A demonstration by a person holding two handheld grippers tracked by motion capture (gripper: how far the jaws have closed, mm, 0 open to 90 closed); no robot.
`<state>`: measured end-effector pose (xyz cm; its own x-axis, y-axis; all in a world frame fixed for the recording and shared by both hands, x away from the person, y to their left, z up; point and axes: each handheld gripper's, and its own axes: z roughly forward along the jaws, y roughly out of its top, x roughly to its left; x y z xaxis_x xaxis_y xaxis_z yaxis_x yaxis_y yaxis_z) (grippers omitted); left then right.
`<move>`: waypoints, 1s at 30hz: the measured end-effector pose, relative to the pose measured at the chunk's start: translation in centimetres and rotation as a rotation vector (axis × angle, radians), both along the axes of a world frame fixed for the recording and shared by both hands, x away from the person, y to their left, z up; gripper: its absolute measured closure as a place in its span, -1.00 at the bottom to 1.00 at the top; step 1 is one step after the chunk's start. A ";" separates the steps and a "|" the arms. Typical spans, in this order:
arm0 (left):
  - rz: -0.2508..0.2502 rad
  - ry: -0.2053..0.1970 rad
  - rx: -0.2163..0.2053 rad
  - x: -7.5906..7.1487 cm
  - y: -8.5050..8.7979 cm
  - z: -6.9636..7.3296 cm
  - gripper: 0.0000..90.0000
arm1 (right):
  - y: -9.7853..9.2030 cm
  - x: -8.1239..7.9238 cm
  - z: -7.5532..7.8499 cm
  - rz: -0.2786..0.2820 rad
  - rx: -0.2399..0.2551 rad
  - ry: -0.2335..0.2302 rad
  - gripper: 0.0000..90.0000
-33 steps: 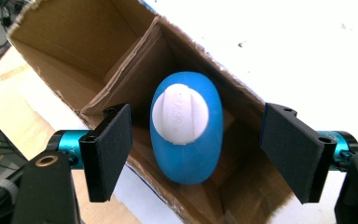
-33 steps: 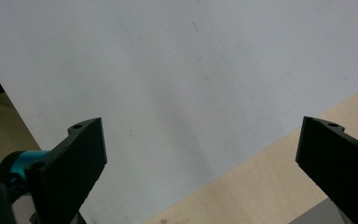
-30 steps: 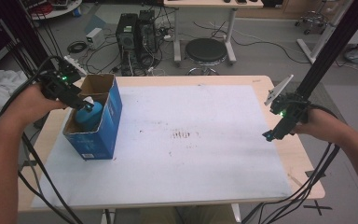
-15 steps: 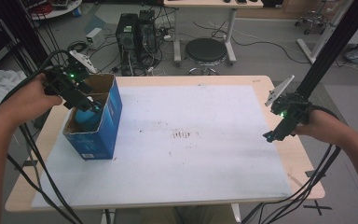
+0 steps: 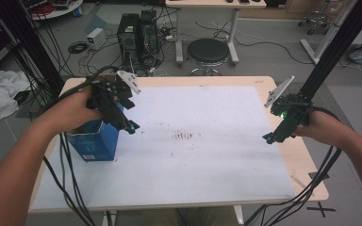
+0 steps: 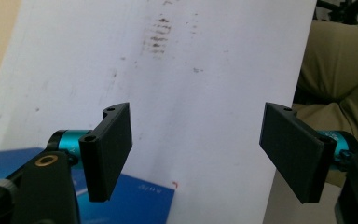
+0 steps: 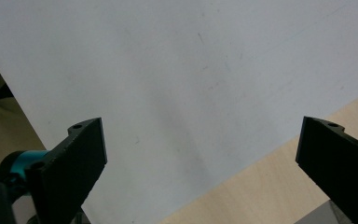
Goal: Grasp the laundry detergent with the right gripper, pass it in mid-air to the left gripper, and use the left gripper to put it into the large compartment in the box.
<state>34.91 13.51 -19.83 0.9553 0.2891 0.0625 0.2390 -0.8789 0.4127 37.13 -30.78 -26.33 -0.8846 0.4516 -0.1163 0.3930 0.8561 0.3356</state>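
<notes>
I hold my left gripper [image 5: 131, 126] spread and empty just right of the blue box [image 5: 94, 141] at the table's [image 5: 207, 188] left side; my right gripper [image 5: 267, 139] hangs wide open

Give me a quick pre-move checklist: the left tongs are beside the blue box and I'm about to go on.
1. Left tongs open, nothing between the jaws: ok.
2. Right tongs open and empty: ok.
3. Blue box upright on the white sheet: ok.
4. Left tongs out of the box, over the sheet by its right side: ok.
5. What lies inside the box: cannot tell, the hand covers it.
6. Cables free of the box: cannot tell.
</notes>
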 end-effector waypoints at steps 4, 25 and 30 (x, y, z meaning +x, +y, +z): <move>-0.056 0.025 0.016 -0.1 -2.3 -0.8 -0.71 | 0.3 -0.1 0.0 0.004 0.000 -0.002 -0.98; -0.112 0.071 0.111 0.8 -8.1 -4.5 -0.91 | 1.3 -0.2 -0.2 0.018 0.005 0.003 -0.98; -0.143 0.082 0.136 0.6 -8.7 -5.2 -0.91 | 1.4 -0.2 -0.2 0.019 0.007 0.003 -0.98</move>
